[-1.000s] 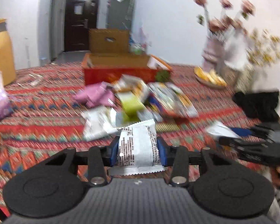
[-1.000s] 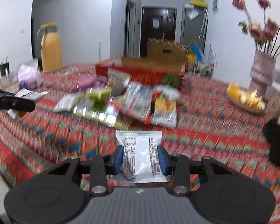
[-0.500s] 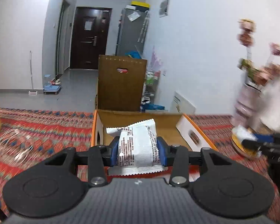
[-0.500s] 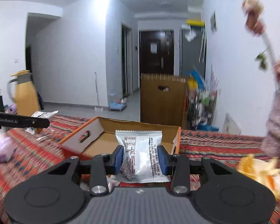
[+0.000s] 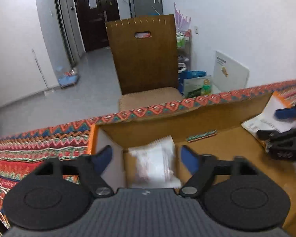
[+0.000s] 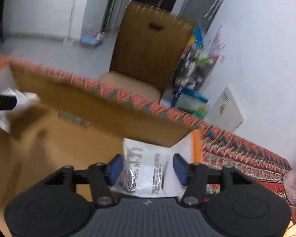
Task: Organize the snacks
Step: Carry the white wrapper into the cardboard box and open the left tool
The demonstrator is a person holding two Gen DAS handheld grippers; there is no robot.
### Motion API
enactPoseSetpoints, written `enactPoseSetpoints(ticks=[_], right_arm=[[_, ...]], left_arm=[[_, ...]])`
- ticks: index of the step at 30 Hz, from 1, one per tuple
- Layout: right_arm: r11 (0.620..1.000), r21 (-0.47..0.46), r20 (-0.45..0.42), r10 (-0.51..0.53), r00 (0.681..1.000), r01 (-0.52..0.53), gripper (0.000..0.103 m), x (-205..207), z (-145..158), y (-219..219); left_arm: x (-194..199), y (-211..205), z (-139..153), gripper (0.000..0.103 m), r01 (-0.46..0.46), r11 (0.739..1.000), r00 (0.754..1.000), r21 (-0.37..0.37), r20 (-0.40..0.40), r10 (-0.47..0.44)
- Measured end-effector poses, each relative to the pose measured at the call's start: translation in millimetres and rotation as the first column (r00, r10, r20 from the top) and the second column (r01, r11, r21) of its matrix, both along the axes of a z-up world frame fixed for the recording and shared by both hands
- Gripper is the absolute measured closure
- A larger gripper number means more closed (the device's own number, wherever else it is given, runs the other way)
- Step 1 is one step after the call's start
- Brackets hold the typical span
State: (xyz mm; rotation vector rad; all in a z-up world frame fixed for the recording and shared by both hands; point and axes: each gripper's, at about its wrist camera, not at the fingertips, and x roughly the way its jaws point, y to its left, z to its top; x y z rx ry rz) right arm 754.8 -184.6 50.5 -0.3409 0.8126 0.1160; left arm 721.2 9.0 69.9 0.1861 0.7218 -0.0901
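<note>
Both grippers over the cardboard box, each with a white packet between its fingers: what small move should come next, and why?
Probably lift both clear of the cardboard box. The left gripper and right gripper stand open, and each white packet sits loose between spread fingers over the box interior, so the release looks done.

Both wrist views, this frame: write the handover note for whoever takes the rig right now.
Left gripper: open, jaws spread wide; its white snack packet sits loose between them, blurred, over the cardboard box near its left end.
Right gripper: open; its white packet lies between the fingers at the box's right end, touching the left pad at most.
Done: both packets brought to the box and let go.
Left: confirm they settle on the box floor, pull both grippers out, then fetch more snacks; none are in view now.
</note>
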Motion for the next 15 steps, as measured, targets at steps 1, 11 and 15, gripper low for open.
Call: enactPoseSetpoints(ticks=[1,11,15], right_arm=[[1.000,0.000,0.021,0.006,1.000,-0.006,0.029,-1.7,2.2,0.4],[0.999,0.013,0.145,0.039,0.989,-0.041,0.023,-35.1,24.8,3.3],[0.998,0.050,0.202,0.039,0.979,-0.050,0.013,-70.2,65.4,-7.8]], left_arm=[[-0.6,1.3,0.3,0.024,0.004,1.000,1.000,-0.011,-0.025,-0.005],[-39.6,4.9,33.6,0.016,0.084,0.991,0.990,-0.102,0.121,-0.071],[-70.0,9.3,82.2,0.012,0.066,0.991,0.988,-0.119,0.144,-0.049]])
